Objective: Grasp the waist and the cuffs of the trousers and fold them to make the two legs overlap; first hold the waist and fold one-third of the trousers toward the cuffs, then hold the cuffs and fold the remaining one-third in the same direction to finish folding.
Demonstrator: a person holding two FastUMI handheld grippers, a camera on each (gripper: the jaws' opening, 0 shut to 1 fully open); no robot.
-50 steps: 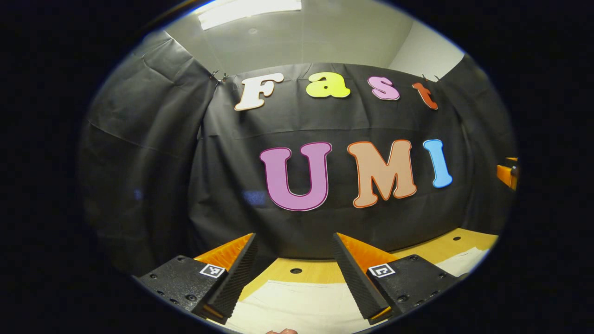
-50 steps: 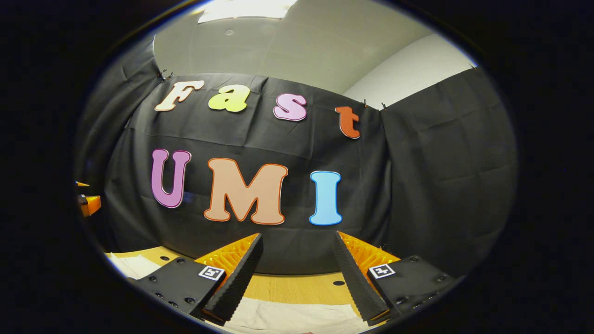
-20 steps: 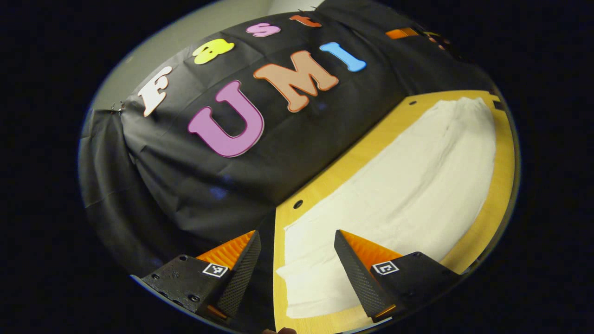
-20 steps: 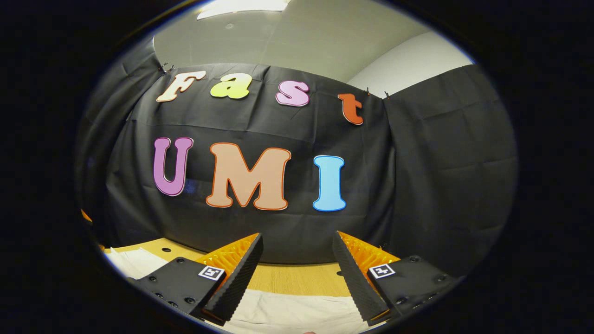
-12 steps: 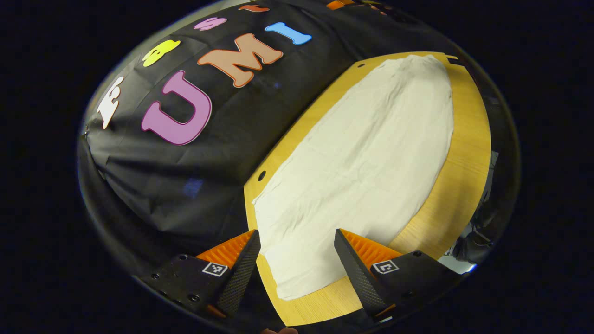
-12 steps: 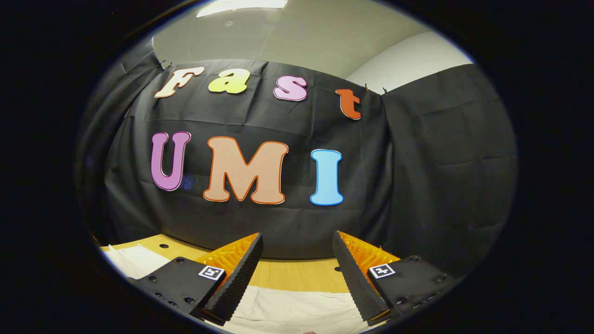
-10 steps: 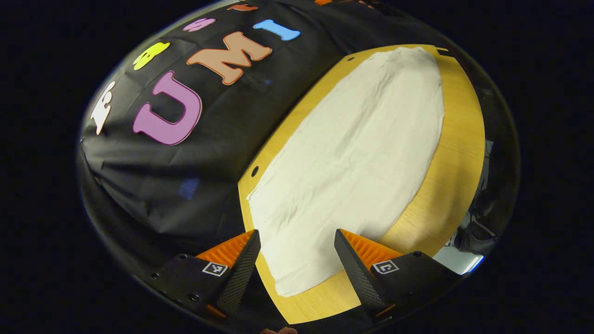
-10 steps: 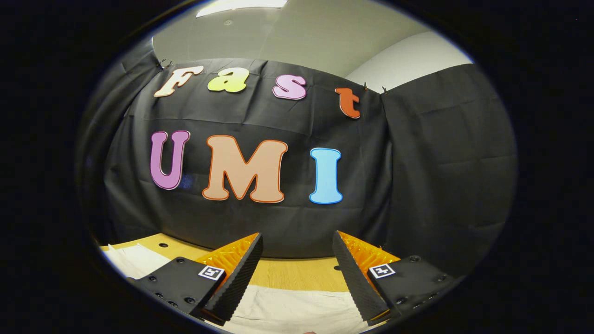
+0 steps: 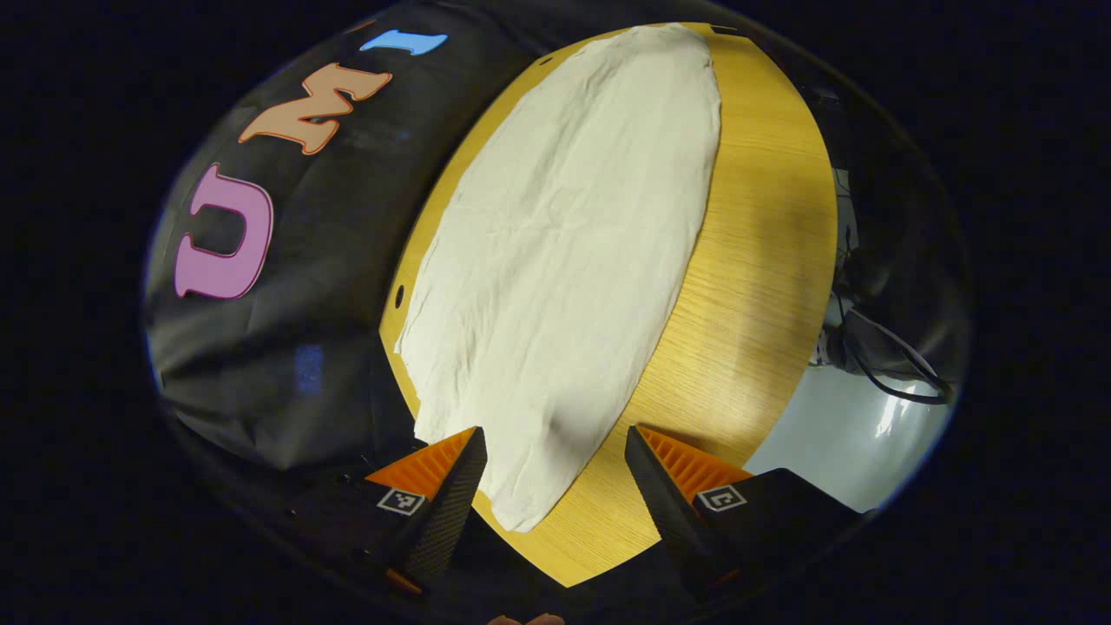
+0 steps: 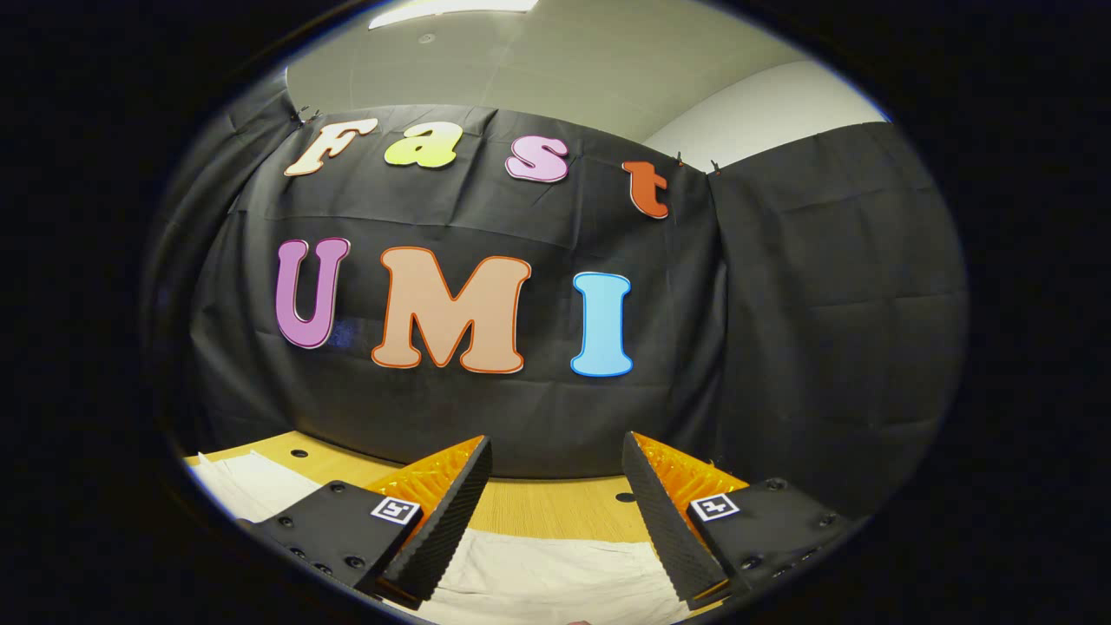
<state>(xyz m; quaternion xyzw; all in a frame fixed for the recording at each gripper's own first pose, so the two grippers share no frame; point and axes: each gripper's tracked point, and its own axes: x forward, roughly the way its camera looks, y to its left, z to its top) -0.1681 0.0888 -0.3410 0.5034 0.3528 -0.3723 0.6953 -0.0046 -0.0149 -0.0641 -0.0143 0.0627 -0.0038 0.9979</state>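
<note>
Cream trousers lie flat along the wooden table, stretching away from me in the left gripper view. My left gripper hangs open above their near end, nothing between its fingers. Which end is waist or cuffs I cannot tell. In the right gripper view, my right gripper is open over a strip of the same cream trousers at the table's edge, facing the booth wall.
The black cloth wall runs close along the table's far side. Small holes dot the tabletop by the wall. Beyond the table's near side lies a pale floor with dark cables.
My left gripper has swung round and tipped down, so the trousers now run lengthwise ahead of it. The right gripper has tilted down slightly and stays open.
</note>
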